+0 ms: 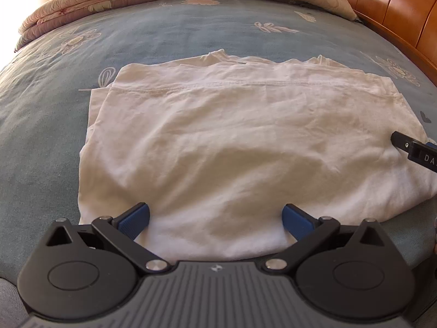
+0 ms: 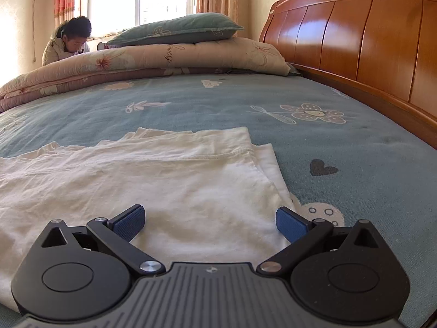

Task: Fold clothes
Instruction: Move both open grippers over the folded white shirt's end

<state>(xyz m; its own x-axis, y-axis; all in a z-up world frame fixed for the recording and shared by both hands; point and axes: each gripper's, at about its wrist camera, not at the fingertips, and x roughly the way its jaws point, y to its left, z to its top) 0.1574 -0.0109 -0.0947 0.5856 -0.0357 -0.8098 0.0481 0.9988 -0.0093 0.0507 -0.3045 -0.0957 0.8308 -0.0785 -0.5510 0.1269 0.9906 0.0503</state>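
Note:
A white garment (image 1: 232,136) lies folded flat on the blue flowered bedsheet (image 1: 68,87), its stitched hem running across the far part. My left gripper (image 1: 217,220) is open over the garment's near edge, blue pads spread wide with cloth lying between them but not pinched. The right gripper's tip (image 1: 409,147) pokes in at the right edge of the left wrist view. In the right wrist view the same white garment (image 2: 150,180) shows its right-hand corner. My right gripper (image 2: 210,222) stands open above that near right corner, nothing clamped.
A folded floral quilt (image 2: 136,60) with a green pillow (image 2: 174,28) on top lies at the far side of the bed. The wooden headboard (image 2: 368,32) runs along the right. A person (image 2: 68,41) sits beyond the quilt by the window.

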